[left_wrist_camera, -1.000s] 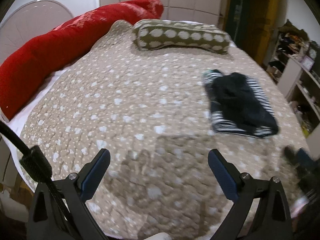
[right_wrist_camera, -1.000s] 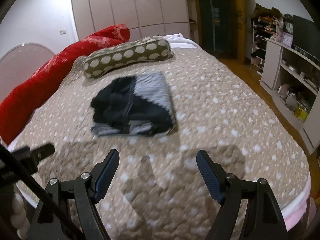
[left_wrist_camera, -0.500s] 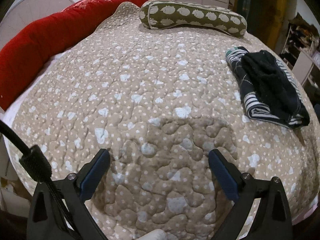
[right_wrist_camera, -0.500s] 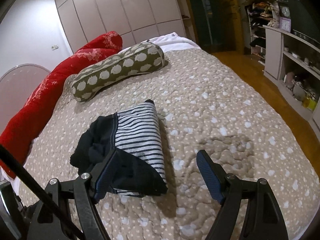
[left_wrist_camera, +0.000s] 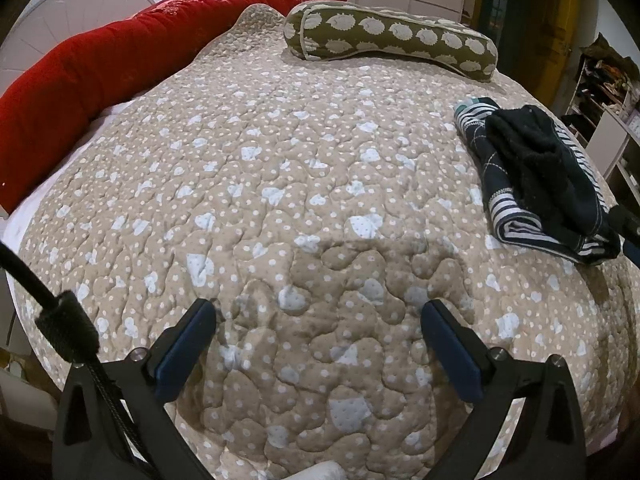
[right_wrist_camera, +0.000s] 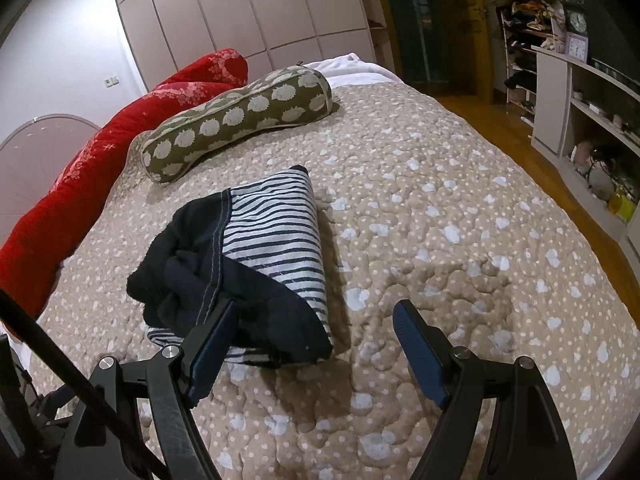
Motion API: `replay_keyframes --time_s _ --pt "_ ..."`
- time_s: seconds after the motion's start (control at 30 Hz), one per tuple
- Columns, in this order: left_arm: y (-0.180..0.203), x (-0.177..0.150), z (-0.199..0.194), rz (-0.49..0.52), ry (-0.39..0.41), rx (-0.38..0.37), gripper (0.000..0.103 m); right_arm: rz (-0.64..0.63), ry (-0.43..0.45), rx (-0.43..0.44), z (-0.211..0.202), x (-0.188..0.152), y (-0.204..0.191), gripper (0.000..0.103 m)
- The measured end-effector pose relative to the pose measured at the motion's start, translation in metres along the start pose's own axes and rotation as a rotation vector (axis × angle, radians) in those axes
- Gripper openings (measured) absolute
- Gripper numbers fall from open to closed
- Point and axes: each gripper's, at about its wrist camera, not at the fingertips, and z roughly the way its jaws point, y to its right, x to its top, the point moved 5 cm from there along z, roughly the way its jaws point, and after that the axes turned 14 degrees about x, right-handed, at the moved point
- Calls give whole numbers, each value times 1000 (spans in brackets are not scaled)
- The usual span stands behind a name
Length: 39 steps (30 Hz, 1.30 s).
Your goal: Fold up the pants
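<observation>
Folded striped pants, dark bundle atop, near the bed's right edge; both grippers gape; only the right view shows shelves.

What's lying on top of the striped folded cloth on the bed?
A crumpled dark garment lies over the left part of the striped cloth, itself on the bedspread. Whatever lies under the pile is covered.

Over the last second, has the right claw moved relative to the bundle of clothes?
Yes. The right claw has closed in on the bundle of clothes, which lay well ahead of it near the green pillow; its left finger now overlaps the bundle.
</observation>
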Motion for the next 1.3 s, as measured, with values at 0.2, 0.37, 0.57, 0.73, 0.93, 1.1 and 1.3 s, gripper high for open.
replay_keyframes --time_s 0.2,0.37,0.57,0.73,0.93,1.1,1.3 --pt "0 -3 -12 -6 4 -8 102 -44 1 -25 -13 -11 -9 83" --pt "6 -4 -35 16 49 -39 102 -91 -19 -22 -19 -29 -23 84" --pt "15 -4 -55 42 91 -59 102 -115 -43 -1 -18 -42 -35 84" --pt "19 -4 -60 62 101 -65 102 -129 -50 9 -18 -47 -42 84" --pt "23 -7 -60 75 96 -72 102 -141 -56 13 -17 -51 -46 84" --pt "24 -8 -59 80 92 -76 102 -148 -65 20 -14 -54 -49 84" --pt "25 -9 -57 78 88 -79 102 -156 -73 27 -11 -55 -55 84"
